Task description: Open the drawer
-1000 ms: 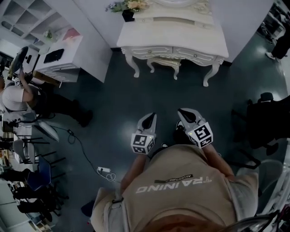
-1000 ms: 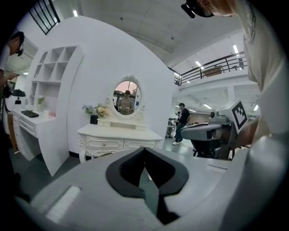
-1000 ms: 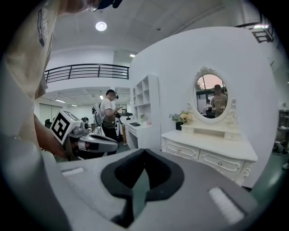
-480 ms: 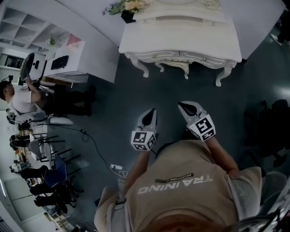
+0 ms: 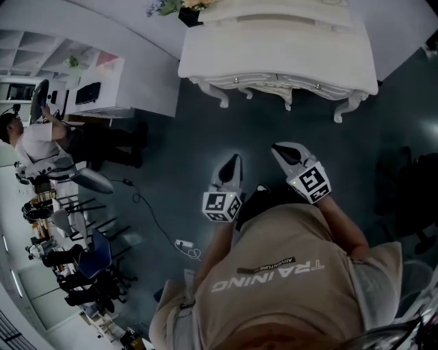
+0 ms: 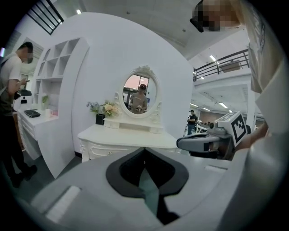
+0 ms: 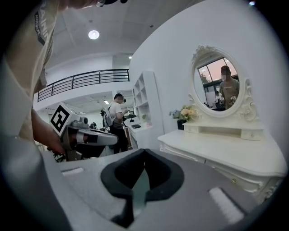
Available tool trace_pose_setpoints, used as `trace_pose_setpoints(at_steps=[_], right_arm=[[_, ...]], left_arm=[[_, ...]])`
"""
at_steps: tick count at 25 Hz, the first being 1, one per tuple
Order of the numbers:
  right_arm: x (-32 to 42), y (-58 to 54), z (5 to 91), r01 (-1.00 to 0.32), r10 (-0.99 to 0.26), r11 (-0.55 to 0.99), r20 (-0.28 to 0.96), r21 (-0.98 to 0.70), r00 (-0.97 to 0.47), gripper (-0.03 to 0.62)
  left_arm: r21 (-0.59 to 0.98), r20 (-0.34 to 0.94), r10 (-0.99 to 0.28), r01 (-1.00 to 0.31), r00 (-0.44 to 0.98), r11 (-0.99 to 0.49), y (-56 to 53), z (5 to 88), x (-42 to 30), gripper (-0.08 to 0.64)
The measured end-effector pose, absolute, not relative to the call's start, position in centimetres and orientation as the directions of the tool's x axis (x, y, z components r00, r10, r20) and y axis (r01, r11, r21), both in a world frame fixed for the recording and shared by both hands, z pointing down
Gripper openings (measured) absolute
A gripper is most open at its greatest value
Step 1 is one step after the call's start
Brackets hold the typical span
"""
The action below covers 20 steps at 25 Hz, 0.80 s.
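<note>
A white dressing table point(image 5: 274, 48) stands ahead against the wall, with two drawers point(image 5: 236, 80) side by side under its top; both look closed. My left gripper point(image 5: 235, 158) and right gripper point(image 5: 277, 146) are held side by side over the dark floor, well short of the table and pointing at it. Both are shut with nothing in them. In the left gripper view the jaws point(image 6: 144, 149) meet in front of the table point(image 6: 126, 135) and its left drawer front point(image 6: 108, 151). The right gripper view shows its tips point(image 7: 143, 151) closed, with the drawer point(image 7: 228, 175) off to the right.
A stool point(image 5: 277, 85) is tucked under the table, and a flower pot point(image 5: 185, 14) and oval mirror point(image 6: 141, 93) stand on it. A white partition and desk point(image 5: 102, 85) with a person point(image 5: 34, 140) lie left. A power strip and cable point(image 5: 183, 245) cross the floor. A dark chair point(image 5: 410, 198) is at the right.
Both grippers and the person carrying them have moved forward across the floor toward the dressing table, which now sits larger in view. The jaws have stayed shut.
</note>
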State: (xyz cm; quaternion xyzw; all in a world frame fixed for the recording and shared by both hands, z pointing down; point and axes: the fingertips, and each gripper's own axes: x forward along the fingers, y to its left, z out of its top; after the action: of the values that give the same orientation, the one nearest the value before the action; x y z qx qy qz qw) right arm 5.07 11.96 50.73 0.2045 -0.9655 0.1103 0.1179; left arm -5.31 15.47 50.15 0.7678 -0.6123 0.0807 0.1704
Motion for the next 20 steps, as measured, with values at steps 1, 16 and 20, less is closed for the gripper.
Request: trace_pose_setpoints(at_steps=[1,16,20], right_arm=[[4.6,11.3,51.0,-0.429,-0.376,0.888,0.279,-0.164,-0.884,0.003],[-6.7,4.1,46.0,-0.587,-0.561,0.809,0.325,0.020,-0.761,0.003],[-7.9,1.8,47.4,-0.607,-0.597,0.789,0.358,0.098,-0.718,0.003]], left_arm=[[0.163,0.332,-0.911,-0.966,0.246,-0.201,14.9,50.3,-5.8,0.008],[0.184,0.276,-0.861,-0.902,0.428,-0.390,6.2,50.5,-19.0,0.008],[0.164,0.272,-0.843,-0.885,0.464,-0.435,3.7,51.2,-20.9,0.008]])
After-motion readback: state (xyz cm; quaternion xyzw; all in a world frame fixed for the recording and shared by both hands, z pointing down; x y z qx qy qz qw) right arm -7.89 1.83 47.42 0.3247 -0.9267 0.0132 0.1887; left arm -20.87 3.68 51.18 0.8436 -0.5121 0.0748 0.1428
